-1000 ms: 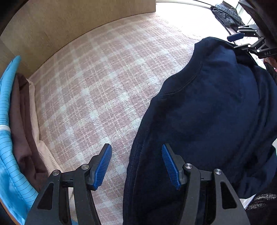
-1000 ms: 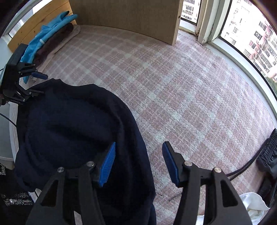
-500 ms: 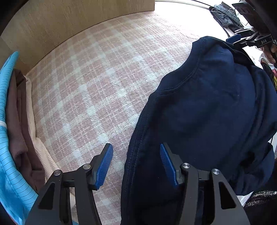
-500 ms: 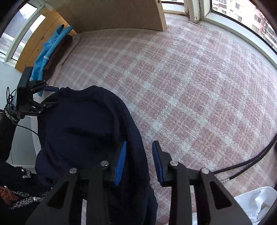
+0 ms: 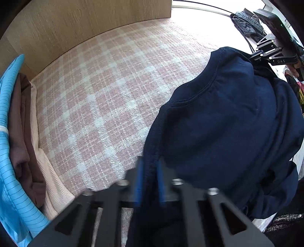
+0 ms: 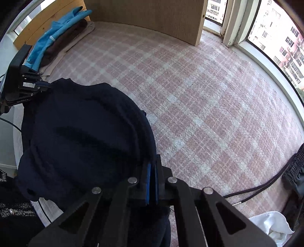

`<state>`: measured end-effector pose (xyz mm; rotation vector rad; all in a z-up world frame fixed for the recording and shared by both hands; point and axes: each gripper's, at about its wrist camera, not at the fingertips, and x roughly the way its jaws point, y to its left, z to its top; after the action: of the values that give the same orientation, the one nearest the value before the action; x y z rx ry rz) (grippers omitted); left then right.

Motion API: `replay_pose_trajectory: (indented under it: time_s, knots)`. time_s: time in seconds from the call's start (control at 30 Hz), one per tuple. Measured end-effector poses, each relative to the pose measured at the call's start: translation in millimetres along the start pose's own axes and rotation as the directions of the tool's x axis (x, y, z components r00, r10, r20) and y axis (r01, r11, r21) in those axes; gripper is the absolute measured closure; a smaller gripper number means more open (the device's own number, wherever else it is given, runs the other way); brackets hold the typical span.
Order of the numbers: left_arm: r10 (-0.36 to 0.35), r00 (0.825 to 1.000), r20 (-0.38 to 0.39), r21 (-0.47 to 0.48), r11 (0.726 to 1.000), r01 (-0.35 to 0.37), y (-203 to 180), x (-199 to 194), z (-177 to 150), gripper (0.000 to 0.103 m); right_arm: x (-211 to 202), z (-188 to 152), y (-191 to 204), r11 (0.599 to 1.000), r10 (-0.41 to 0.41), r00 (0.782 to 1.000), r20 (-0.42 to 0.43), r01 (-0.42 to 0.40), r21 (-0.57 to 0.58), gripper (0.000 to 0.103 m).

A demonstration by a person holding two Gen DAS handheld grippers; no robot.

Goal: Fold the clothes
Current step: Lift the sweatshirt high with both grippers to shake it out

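I have both claws pinched on the navy top [image 5: 228, 123]: left claw [image 5: 149, 178] on one edge, right claw [image 6: 151, 182] on the opposite edge. It drapes between them over the plaid surface [image 6: 190, 95]. Likely next: spread it flat ahead.

Pink plaid surface [image 6: 199, 106], wooden panel [image 6: 152, 17] behind, bright window [image 6: 275, 38] showing buildings at right

navy sweater [image 5: 224, 121] | rumpled, bunched | on pink plaid surface | edge pinched at both ends
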<state>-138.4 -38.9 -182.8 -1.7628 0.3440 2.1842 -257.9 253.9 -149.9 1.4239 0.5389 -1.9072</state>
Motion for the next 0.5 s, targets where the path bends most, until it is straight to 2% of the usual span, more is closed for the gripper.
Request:
replay_pose_trajectory:
  time_s: [0.1,0.17,0.23,0.3,0.37,0.43,0.5]
  knots:
    - [0.041,0.999,0.025,-0.026,0.999,-0.04,-9.2,-11.7,-7.9,0.1,-41.6,-6.2,12.9,0.993,-0.113,0.989,0.091,0.115,-0.026,0.1]
    - [0.076,0.994,0.083,-0.018,0.997,-0.075,-18.9,-35.0,-12.4,0.1,-85.7,-7.3,8.8,0.982,-0.188,0.967,0.174,0.191,-0.002,0.1]
    - [0.141,0.976,0.168,-0.016,0.99,-0.14,-25.2,-72.7,-14.6,0.1,-131.3,-8.0,8.8,0.966,-0.258,0.933,0.252,0.258,0.037,0.1]
    - [0.201,0.941,0.273,-0.037,0.979,-0.199,-20.1,-122.4,-10.5,0.1,-179.7,-10.0,16.4,0.944,-0.327,0.888,0.325,0.319,0.077,0.1]
    - [0.219,0.901,0.375,-0.051,0.975,-0.216,-7.3,-176.5,0.4,0.1,-229.6,-10.0,26.0,0.922,-0.386,0.832,0.398,0.368,0.123,0.1]
    - [0.246,0.845,0.474,-0.06,0.967,-0.248,-2.9,-234.8,1.2,0.1,-282.6,-9.2,38.2,0.9,-0.433,0.773,0.465,0.404,0.166,0.1]
    - [0.29,0.773,0.565,-0.061,0.948,-0.312,-12.9,-293.7,7.1,0.1,-337.8,-11.8,54.5,0.869,-0.486,0.697,0.527,0.451,0.206,0.1]
